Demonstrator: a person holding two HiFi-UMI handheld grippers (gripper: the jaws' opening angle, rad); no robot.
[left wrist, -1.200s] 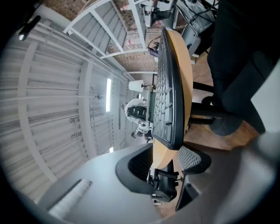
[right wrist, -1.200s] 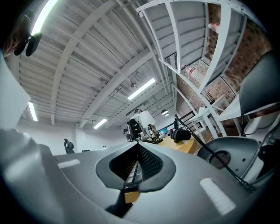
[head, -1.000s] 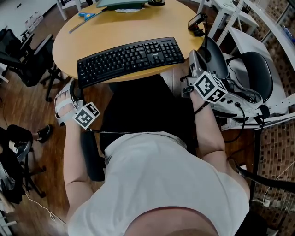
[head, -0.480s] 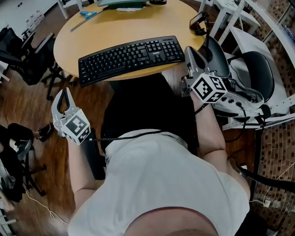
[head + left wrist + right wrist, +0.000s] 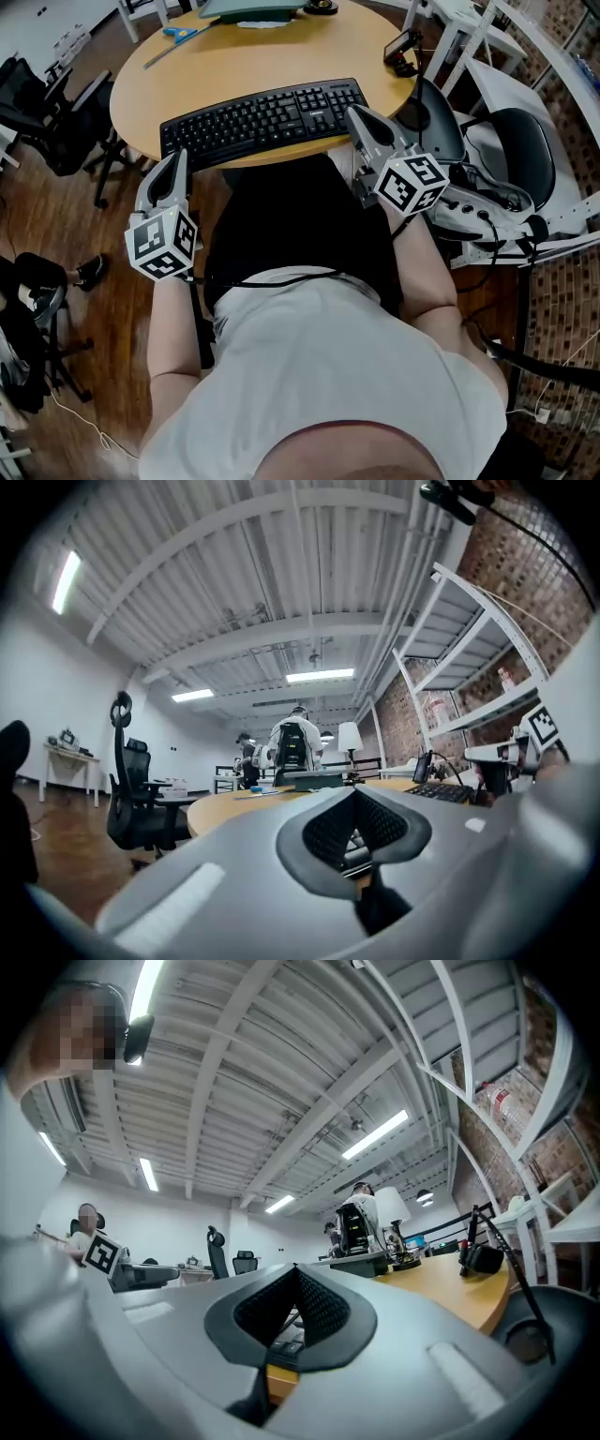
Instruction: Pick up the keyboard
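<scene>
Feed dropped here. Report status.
Left gripper just closed, empty; right gripper shut, empty. Keyboard on round table, not gripped. Nothing blocking it.

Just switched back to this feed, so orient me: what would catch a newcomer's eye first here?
The black keyboard lies along the near edge of the round wooden table. Both grippers point at it: the left gripper by its left end, jaws just closed on nothing, the right gripper by its right end, also shut and empty.
</scene>
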